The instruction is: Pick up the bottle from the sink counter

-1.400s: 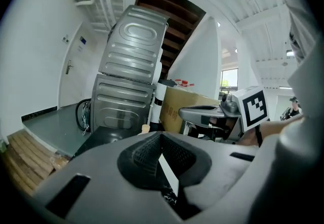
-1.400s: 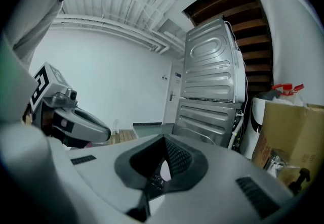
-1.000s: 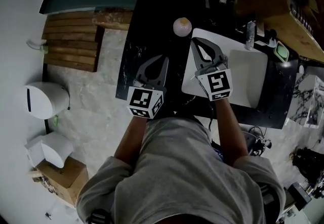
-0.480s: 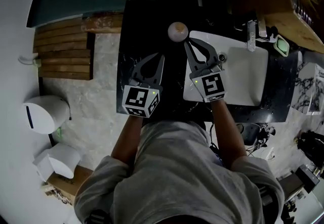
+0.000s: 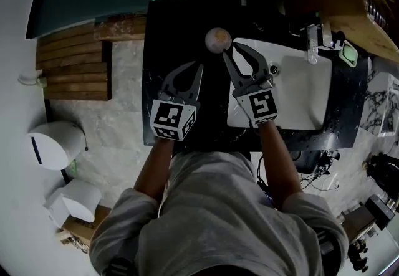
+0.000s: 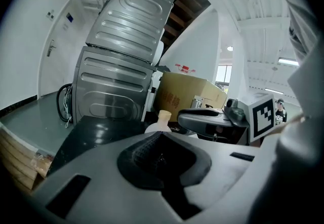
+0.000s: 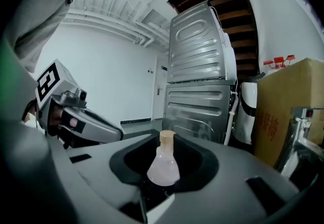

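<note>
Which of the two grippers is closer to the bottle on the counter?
The right gripper: its jaws have just been opening, with the bottle just ahead of its tips, not yet between them. The left gripper sits further back.

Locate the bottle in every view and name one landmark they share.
Head view: the bottle stands upper centre, on the black counter.
Left gripper view: near centre, only its cap and shoulder show.
Right gripper view: lower centre, whole neck and body visible.
Shared landmark: the cardboard box.
</note>
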{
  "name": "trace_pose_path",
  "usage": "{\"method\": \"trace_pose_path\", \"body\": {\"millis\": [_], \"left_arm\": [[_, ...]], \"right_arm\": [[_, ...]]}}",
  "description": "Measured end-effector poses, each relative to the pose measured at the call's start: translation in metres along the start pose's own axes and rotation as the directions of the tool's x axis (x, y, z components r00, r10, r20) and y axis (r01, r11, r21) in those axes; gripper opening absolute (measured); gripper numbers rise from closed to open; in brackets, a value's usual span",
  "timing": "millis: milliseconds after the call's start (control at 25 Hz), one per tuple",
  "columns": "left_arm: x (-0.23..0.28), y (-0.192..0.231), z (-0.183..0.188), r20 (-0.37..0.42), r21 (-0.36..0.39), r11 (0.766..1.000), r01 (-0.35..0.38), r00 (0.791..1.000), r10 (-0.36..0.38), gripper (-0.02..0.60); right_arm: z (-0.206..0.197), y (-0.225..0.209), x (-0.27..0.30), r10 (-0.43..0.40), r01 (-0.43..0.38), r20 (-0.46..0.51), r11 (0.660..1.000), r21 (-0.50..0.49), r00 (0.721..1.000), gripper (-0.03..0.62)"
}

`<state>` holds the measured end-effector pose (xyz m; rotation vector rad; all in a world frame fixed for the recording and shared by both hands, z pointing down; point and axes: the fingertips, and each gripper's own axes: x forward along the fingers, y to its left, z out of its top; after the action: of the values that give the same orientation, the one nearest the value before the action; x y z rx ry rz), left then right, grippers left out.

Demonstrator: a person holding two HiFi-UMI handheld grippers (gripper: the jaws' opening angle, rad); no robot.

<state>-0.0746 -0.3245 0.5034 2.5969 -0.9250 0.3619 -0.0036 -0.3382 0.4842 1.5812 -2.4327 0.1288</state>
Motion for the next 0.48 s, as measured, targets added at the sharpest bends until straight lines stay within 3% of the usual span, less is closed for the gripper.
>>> {"method": "trace_pose_path", "body": {"millis": [480], "left_arm": [[0.006, 0.015, -0.003, 0.003, -0.014, 1.000, -0.011, 1.000, 0.011, 0.011]], "right_arm": [[-0.009, -0.002, 0.023, 0.027, -0.027, 0.009, 0.998, 0.060, 1.000, 0.172]]}}
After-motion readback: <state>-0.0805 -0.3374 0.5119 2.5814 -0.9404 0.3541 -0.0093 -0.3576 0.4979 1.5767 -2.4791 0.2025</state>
